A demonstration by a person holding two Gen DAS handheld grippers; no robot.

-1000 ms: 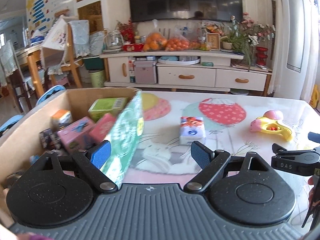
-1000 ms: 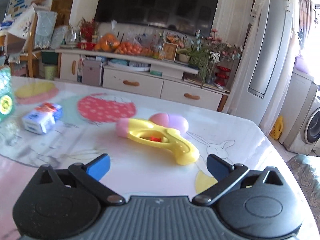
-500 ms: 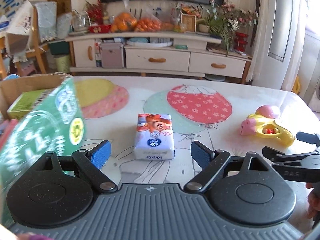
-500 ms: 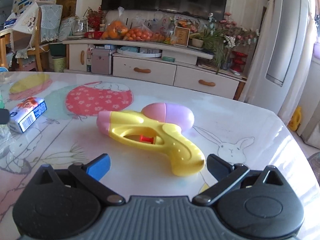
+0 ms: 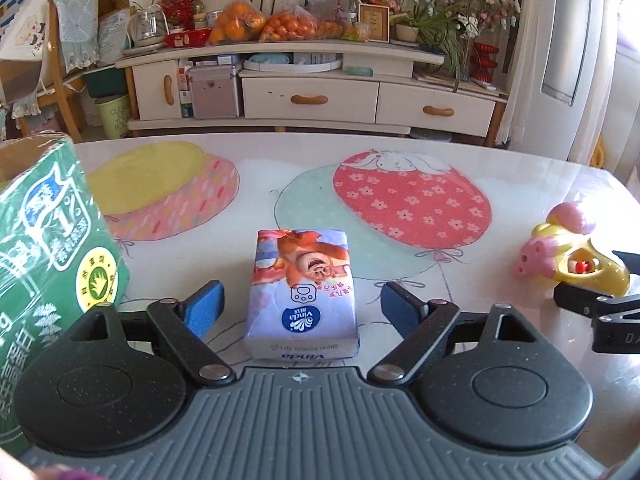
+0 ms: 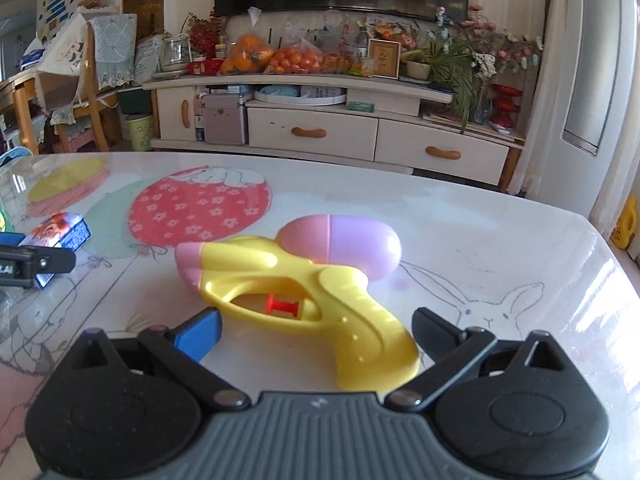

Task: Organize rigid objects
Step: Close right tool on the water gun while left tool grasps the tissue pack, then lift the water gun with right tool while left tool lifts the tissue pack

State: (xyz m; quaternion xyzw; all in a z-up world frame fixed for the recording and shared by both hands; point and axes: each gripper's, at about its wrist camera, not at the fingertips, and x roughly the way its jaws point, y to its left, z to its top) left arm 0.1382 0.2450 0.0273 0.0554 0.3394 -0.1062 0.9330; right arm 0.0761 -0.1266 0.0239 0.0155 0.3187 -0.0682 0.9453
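Both tongs are spread wide with nothing clamped. From where I stand, the left gripper (image 5: 300, 310) has its 2 blue-padded fingers (image 5: 202, 312) flanking a small tissue pack (image 5: 302, 296) that lies flat on the table (image 5: 280, 168), printed face up; there is a clear gap between each pad and the pack's long sides, so no contact there. The pack's near end sits close against the gripper body, though I can't be sure whether they touch.

Over on the other side, the right gripper (image 6: 316, 330) hangs low over a yellow toy water pistol (image 6: 304, 292) with a pink muzzle and a pink-and-lilac tank. The pistol's grip points down between the open fingers, its butt nearest the right-hand finger, and the barrel runs away toward the left. The picture is a bit smeared here, so I'd say the fingers are apart from the plastic rather than on it, but only just on the right.

A tall green box (image 5: 48, 264) stands close at the left gripper's left, crowding that side, with a scrap of cardboard box edge (image 5: 24, 156) behind it. Between pack and pistol the balloon-print tabletop gives free room, as does the stretch beyond toward the far edge. The table's right edge curves round just past the pistol, seen in the right wrist view, with floor beyond it.
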